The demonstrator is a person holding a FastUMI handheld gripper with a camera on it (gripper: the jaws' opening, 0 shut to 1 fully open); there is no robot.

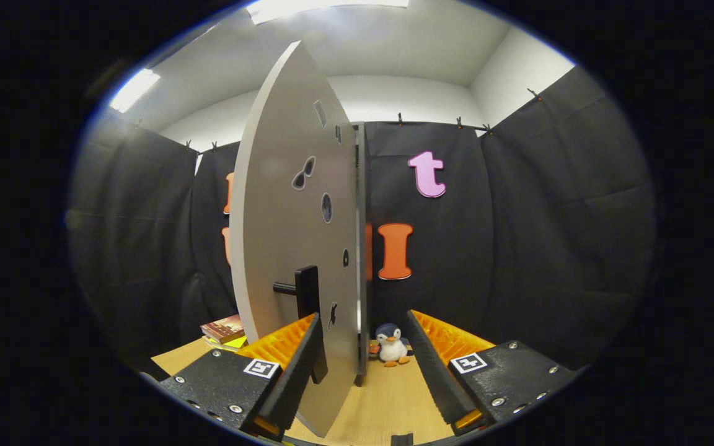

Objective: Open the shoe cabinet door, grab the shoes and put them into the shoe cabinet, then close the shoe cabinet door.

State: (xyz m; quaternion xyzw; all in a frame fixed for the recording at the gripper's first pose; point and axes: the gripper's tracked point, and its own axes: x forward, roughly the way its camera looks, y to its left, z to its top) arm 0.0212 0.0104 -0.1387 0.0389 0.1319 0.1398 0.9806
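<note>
Swung open edge-on toward the camera, the shoe cabinet door stands upright as a pale panel with small cut-out shapes, its lower edge reaching down between the fingers. On its face sits a dark handle, just ahead of the left finger. The gripper is spread wide, the fingers gripping nothing (the left one lies close against the door, though contact is hard to judge). Beyond the fingers, on the wooden table, a small penguin plush stands near the door's far edge. A stack of books lies behind the door.
</note>
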